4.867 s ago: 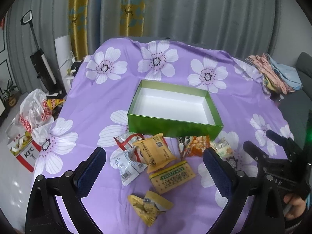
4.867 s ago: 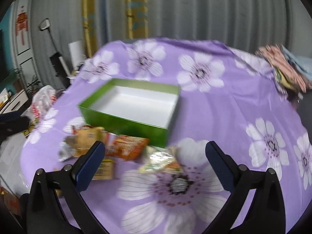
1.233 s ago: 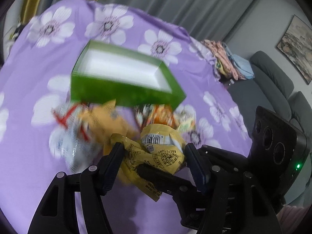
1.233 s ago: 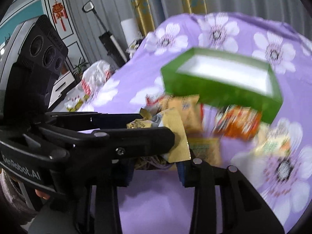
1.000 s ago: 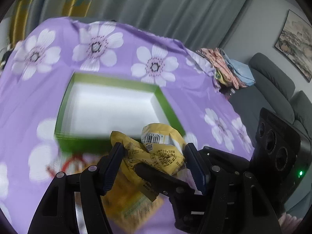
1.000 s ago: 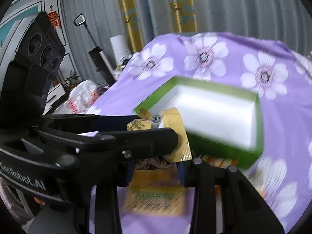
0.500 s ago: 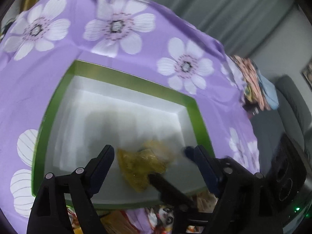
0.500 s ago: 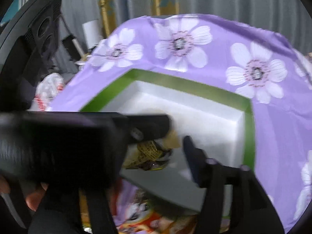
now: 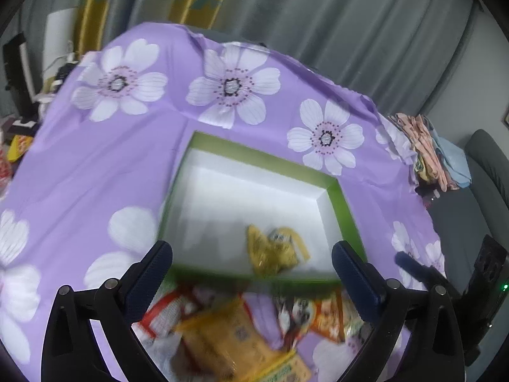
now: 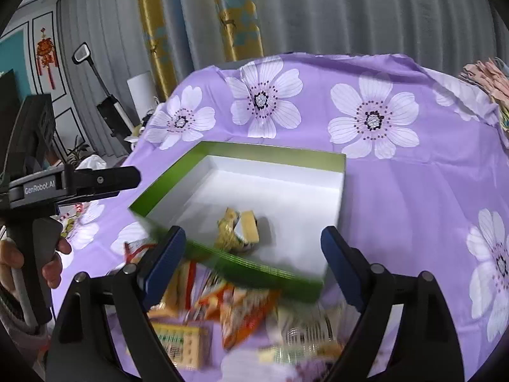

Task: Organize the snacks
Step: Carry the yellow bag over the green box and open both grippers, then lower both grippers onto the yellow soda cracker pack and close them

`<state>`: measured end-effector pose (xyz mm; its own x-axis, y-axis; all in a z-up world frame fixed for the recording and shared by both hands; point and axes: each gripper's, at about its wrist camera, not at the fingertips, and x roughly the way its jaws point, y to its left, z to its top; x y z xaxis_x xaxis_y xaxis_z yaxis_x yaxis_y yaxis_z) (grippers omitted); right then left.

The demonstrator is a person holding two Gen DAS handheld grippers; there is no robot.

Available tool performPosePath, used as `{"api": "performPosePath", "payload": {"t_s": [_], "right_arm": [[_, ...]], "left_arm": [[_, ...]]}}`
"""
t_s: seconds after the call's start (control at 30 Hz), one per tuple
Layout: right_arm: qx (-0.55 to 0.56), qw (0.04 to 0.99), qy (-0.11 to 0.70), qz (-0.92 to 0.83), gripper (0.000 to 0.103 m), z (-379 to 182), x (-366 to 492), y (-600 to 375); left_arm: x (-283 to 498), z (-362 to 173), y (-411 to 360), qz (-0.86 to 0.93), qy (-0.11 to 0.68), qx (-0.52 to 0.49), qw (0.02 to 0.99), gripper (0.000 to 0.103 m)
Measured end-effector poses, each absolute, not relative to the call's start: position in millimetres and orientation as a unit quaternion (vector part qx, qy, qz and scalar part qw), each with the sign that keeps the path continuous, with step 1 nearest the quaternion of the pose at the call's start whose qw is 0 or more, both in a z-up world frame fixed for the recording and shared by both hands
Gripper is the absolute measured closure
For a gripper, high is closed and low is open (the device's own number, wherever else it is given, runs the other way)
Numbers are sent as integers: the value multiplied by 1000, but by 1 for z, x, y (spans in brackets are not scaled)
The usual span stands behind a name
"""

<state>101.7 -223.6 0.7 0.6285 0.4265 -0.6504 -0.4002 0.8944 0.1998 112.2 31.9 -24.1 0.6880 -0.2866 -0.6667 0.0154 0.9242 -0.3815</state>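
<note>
Starting on my left: my left gripper (image 9: pixel 251 273) hangs over the near edge of the green cardboard box with the white lining (image 9: pixel 345 203). Its jaws have just been opening and now stand wide, with nothing between the blue pads. The crumpled yellow foil snack packet (image 9: pixel 273 250) lies loose on the box floor, close to the near wall and a little right of centre, touching neither gripper.

So the drop looks finished, and I judge the step in hand to be clearing away from the box and choosing the next packet. To do that well I would lift clear before turning, so a finger does not catch the low green wall and drag the box across the purple flowered cloth (image 9: pixel 95 165).

Moving right: the remaining packets lie in a heap on the cloth just in front of the box; an orange one (image 10: pixel 248 305) and a flat yellow-and-green one (image 10: pixel 178 343) are blurred but recognisable.

My right gripper (image 10: pixel 251 261) has also just been opening and is empty, its jaws spread wide over the same near wall. I would take single packets from the edge of the heap, since they overlap.
</note>
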Motion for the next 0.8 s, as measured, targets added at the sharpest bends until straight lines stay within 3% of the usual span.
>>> {"api": "performPosePath", "payload": {"t_s": [0.4,0.8], "right_arm": [[-34,862,405,303,16,-34,16,-216],[-83,825,444,341,20,-91,7,-183]], "left_arm": [[-2,-62,42,-53,416,-214,882,3],[-20,-113,4,-66,468,-247,846,3]]}}
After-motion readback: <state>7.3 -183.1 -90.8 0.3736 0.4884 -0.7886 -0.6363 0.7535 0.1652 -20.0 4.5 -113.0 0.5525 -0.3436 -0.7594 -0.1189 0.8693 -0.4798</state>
